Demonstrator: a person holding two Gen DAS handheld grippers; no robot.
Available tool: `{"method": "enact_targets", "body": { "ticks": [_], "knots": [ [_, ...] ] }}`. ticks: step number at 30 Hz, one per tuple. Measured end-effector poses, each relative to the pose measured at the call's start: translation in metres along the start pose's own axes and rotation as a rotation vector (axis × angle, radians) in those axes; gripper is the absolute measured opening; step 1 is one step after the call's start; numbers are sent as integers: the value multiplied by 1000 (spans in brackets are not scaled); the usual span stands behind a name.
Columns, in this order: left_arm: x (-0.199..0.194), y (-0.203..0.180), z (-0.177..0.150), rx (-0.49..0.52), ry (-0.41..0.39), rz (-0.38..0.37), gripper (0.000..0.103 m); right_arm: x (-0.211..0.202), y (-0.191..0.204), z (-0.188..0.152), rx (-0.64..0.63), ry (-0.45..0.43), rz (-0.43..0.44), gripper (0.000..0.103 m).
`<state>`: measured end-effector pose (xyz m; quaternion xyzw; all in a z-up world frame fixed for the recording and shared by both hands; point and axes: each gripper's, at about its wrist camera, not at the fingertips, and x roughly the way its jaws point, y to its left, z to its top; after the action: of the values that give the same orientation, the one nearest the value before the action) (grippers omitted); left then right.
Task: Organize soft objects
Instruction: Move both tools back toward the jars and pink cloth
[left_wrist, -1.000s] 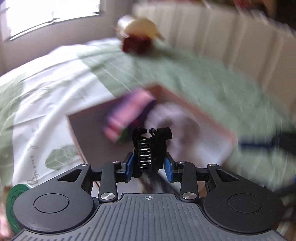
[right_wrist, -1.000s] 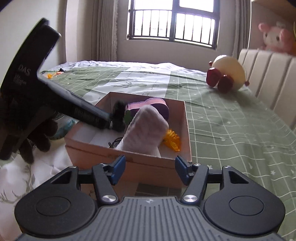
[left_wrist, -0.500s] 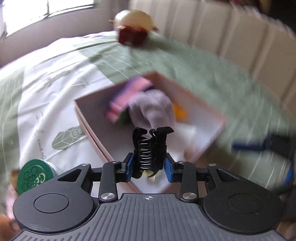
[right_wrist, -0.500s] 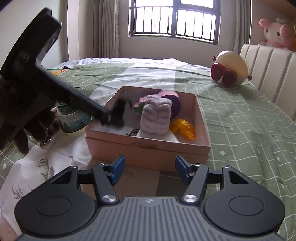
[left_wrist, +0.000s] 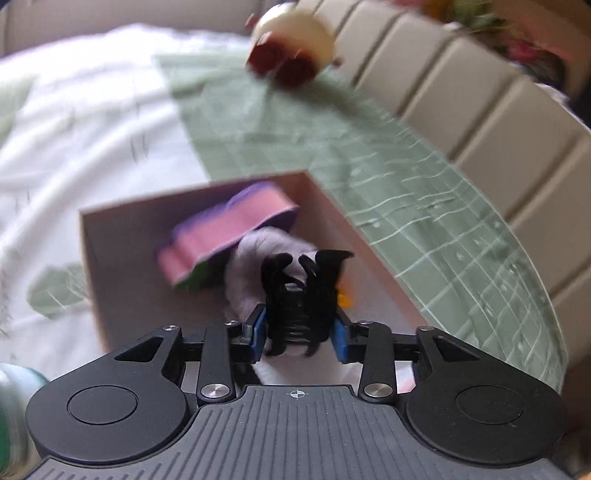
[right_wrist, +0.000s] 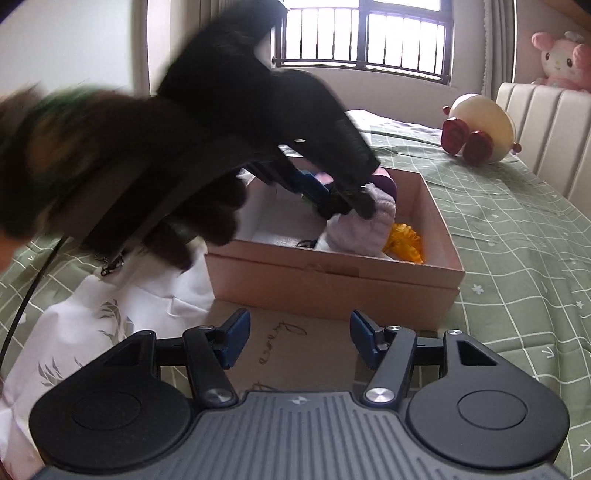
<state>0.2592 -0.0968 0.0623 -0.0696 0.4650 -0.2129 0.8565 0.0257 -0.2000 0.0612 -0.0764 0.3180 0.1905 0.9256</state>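
My left gripper (left_wrist: 298, 334) is shut on a black claw hair clip (left_wrist: 301, 295) and holds it over the open cardboard box (left_wrist: 110, 266). In the box lie a lavender fuzzy cloth (left_wrist: 258, 254), a pink and purple item (left_wrist: 229, 225) and an orange item (left_wrist: 345, 300). In the right wrist view the left gripper (right_wrist: 343, 206) reaches into the box (right_wrist: 332, 280) above the lavender cloth (right_wrist: 369, 229), beside the orange item (right_wrist: 404, 242). My right gripper (right_wrist: 299, 341) is open and empty, in front of the box.
The box stands on a bed with a green checked and white cover (right_wrist: 517, 236). A cream and red plush (right_wrist: 480, 129) lies near the padded headboard (right_wrist: 546, 125). A pink plush (right_wrist: 561, 62) sits above it. A flat cardboard piece (right_wrist: 295, 350) lies before the box.
My left gripper has moved forward with the hair clip, further over the box and above the lavender cloth. The right gripper has drawn back a little and stays open.
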Motion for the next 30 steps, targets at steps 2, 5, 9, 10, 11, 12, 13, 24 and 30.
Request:
{"method": "enact_targets", "body": {
  "ticks": [2, 5, 9, 10, 11, 12, 13, 24, 30],
  "knots": [
    [13, -2, 5, 33, 58, 122, 48, -1, -5, -3, 15, 1, 1, 60],
    [11, 2, 7, 24, 58, 112, 57, 0, -12, -6, 37, 7, 1, 60],
    [-17, 5, 0, 42, 34, 52, 54, 1, -12, -7, 45, 6, -2, 60],
    [-26, 7, -2, 39, 25, 28, 54, 0, -11, -7, 45, 1, -1, 60],
    [-38, 8, -7, 27, 2, 1, 54, -1, -9, -7, 47, -3, 1, 60],
    [-49, 10, -11, 11, -33, -24, 54, -1, -7, -6, 49, -8, 5, 60],
    [-62, 15, -17, -5, -71, -44, 54, -1, -4, -5, 49, -12, 8, 60],
    [-189, 61, -137, -79, -496, 142, 54, 8, 38, 3, 16, 10, 41, 60],
    [-207, 112, -189, -272, -529, 280, 54, 18, 61, 4, 18, 21, 75, 61]
  ]
}}
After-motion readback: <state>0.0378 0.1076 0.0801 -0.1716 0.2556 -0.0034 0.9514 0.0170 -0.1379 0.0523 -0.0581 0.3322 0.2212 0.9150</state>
